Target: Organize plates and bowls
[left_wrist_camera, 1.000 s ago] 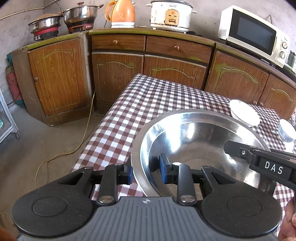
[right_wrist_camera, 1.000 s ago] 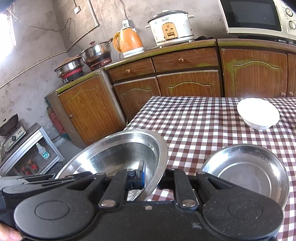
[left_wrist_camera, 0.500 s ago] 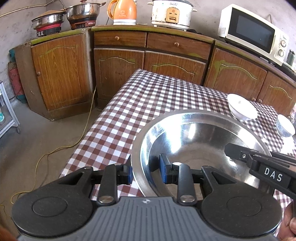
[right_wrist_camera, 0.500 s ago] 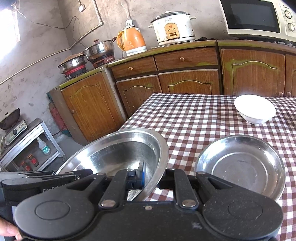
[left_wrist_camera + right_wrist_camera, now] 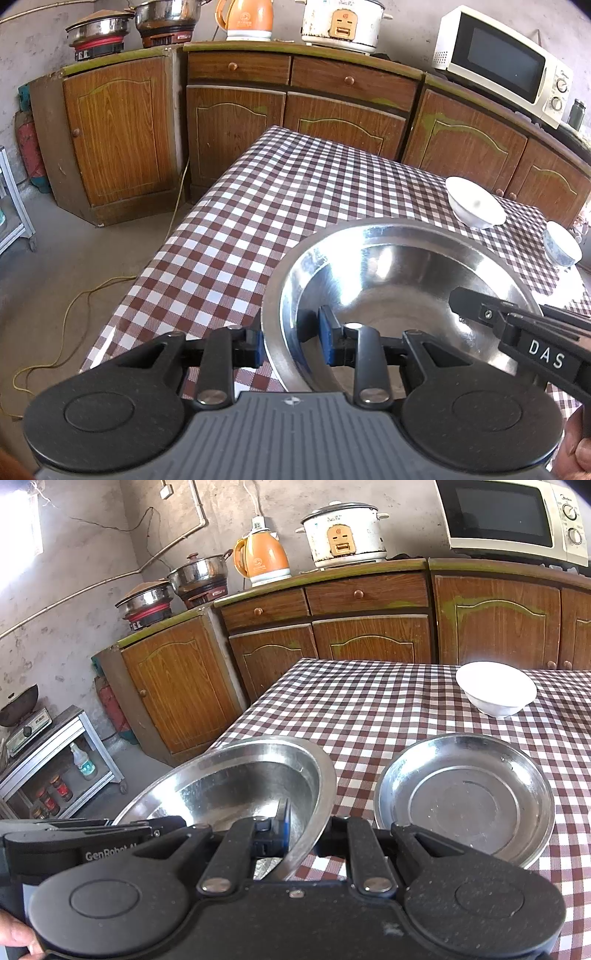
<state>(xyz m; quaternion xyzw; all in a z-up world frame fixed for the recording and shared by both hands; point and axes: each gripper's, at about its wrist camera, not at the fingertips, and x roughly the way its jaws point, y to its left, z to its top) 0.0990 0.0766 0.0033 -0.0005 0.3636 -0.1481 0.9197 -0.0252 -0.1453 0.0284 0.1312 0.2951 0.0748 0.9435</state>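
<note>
While both claws keep their grip on the large steel bowl, the view has slid across the checked table since a second ago, and the cabinets behind now sit farther up and back. The left gripper is pinched on the bowl's near-left rim, one blue pad outside the wall and one inside, just as before. The right gripper is clamped tight on the opposite rim, its inner blue pad against the inside of the wall. The bowl hangs between the two claws above the near edge of the table, tilted slightly. Just right of the right claw lies a shallow steel plate, now closer to it than earlier. Beyond that plate stands a white bowl, and a smaller patterned bowl sits far right of the left claw.
</note>
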